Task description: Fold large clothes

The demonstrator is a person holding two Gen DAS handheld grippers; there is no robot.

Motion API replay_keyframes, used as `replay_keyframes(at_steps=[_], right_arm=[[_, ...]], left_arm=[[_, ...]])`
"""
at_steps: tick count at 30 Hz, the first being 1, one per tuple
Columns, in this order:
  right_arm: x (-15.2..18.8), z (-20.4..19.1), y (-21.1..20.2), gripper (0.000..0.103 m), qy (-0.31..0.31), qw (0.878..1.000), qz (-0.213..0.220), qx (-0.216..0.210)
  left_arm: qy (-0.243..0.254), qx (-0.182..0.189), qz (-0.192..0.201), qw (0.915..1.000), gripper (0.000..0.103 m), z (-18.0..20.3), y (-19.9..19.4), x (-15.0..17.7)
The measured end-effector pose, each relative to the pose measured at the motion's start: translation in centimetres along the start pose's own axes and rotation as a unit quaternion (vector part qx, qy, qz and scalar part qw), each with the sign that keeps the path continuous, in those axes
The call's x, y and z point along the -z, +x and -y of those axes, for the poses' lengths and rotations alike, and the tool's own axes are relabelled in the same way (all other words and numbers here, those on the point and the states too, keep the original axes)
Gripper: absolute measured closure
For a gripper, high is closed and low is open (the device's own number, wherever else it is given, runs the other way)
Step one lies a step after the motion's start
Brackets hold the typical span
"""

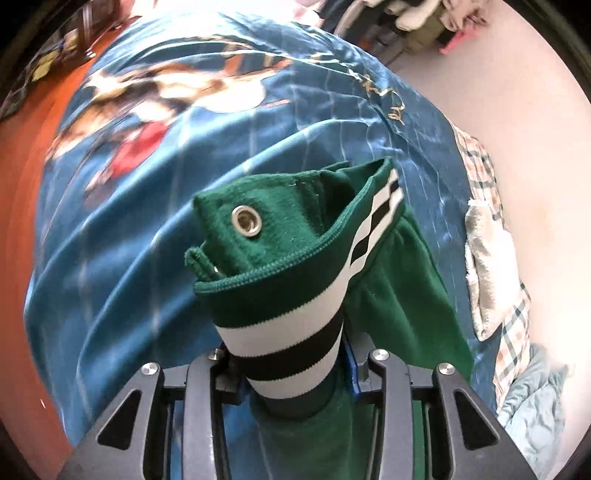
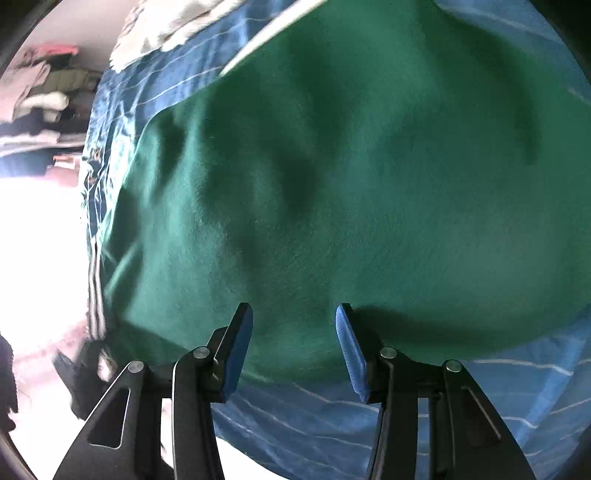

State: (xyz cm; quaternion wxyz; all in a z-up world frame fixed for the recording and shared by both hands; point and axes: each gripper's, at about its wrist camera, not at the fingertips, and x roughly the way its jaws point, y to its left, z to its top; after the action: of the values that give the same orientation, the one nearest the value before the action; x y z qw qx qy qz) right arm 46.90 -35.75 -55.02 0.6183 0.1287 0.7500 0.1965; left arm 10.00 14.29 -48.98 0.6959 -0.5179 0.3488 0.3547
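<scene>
A dark green fleece garment (image 1: 295, 236) with a metal eyelet (image 1: 246, 220) and a green, white and black striped ribbed band (image 1: 288, 332) is bunched up over a blue printed bedspread (image 1: 147, 240). My left gripper (image 1: 291, 363) is shut on the striped band, which stands up between its fingers. In the right wrist view the same green garment (image 2: 351, 166) lies spread wide on the blue bedspread (image 2: 314, 424). My right gripper (image 2: 294, 332) hovers open just over the garment's near edge, and nothing is between its blue pads (image 2: 240, 347).
A plaid cloth with a white towel (image 1: 487, 258) and a pale blue cloth (image 1: 535, 406) lie along the bed's right side. Stacked clothes (image 2: 40, 99) sit on shelves beyond the bed. A white cloth (image 2: 173, 22) lies at the far edge. Orange floor (image 1: 29, 166) shows on the left.
</scene>
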Motion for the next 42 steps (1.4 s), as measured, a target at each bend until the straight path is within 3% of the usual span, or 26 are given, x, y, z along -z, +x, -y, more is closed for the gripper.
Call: replay_keyframes(at_steps=[2, 4, 6, 8, 10, 12, 13, 14, 15, 17, 25, 28, 31, 34, 37, 39, 42], right_arm=[[-0.4, -0.7, 0.1, 0.054, -0.009, 1.0, 0.005, 0.022], [-0.9, -0.7, 0.3, 0.054, -0.011, 0.999, 0.004, 0.039], [-1.3, -0.3, 0.6, 0.054, -0.003, 0.999, 0.002, 0.035], [-1.6, 0.1, 0.9, 0.054, 0.002, 0.999, 0.001, 0.032], [-1.9, 0.3, 1.1, 0.054, 0.002, 0.999, 0.003, 0.032], [-1.9, 0.8, 1.2, 0.054, -0.002, 1.0, 0.002, 0.03], [-2.0, 0.6, 1.4, 0.054, -0.005, 0.999, 0.001, 0.032], [-2.1, 0.7, 1.4, 0.054, -0.008, 0.999, -0.001, 0.033], [-2.5, 0.2, 1.6, 0.054, -0.01, 0.999, -0.003, 0.032], [-2.6, -0.1, 1.3, 0.054, -0.009, 1.0, -0.003, 0.029], [-1.9, 1.6, -3.1, 0.054, 0.027, 0.999, 0.026, 0.02], [-1.4, 3.3, -5.4, 0.054, 0.053, 0.997, 0.057, 0.027], [-0.9, 5.4, -5.3, 0.052, 0.065, 0.995, 0.057, 0.048], [-0.2, 8.2, -3.0, 0.049, 0.091, 0.993, 0.03, 0.064], [0.6, 10.7, -1.1, 0.047, 0.133, 0.991, 0.009, 0.012], [1.1, 11.9, -0.4, 0.047, 0.157, 0.987, 0.01, -0.022], [1.2, 12.6, -0.3, 0.047, 0.159, 0.987, 0.013, -0.032]], left_arm=[[0.008, -0.003, -0.023, 0.9997, 0.065, -0.3, 2.0, -0.5], [0.004, -0.014, -0.053, 0.9985, 0.046, -1.9, 4.0, -0.7], [-0.033, 0.024, -0.074, 0.9964, 0.034, -3.1, 5.7, -0.9], [-0.05, 0.064, -0.066, 0.9945, 0.01, -3.8, 5.9, -0.8], [-0.062, 0.074, -0.058, 0.9937, 0.003, -3.7, 6.3, -0.9], [-0.082, 0.055, -0.04, 0.9944, 0.003, -3.2, 6.6, -1.2], [-0.093, 0.048, -0.027, 0.9941, 0.005, -3.0, 6.6, -1.3], [-0.106, 0.037, -0.007, 0.9937, 0.037, -2.7, 6.2, -1.5], [-0.111, 0.039, 0.005, 0.9931, 0.058, -2.4, 5.8, -1.7], [-0.113, 0.04, 0.009, 0.9927, 0.069, -1.2, 5.1, -2.4], [-0.029, 0.065, 0.095, 0.9929, 0.073, 4.5, -3.0, -9.1], [0.012, 0.062, 0.126, 0.9901, 0.073, 5.7, -6.6, -11.6], [0.081, 0.057, 0.15, 0.9838, 0.073, 8.0, -9.6, -11.9], [0.145, 0.081, 0.146, 0.9753, 0.073, 11.3, -11.2, -9.8], [0.205, 0.125, 0.111, 0.9644, 0.073, 15.4, -11.8, -5.4], [0.246, 0.157, 0.078, 0.9534, 0.074, 18.4, -11.5, -1.3], [0.301, 0.189, 0.027, 0.9344, 0.074, 21.8, -10.6, 4.9]])
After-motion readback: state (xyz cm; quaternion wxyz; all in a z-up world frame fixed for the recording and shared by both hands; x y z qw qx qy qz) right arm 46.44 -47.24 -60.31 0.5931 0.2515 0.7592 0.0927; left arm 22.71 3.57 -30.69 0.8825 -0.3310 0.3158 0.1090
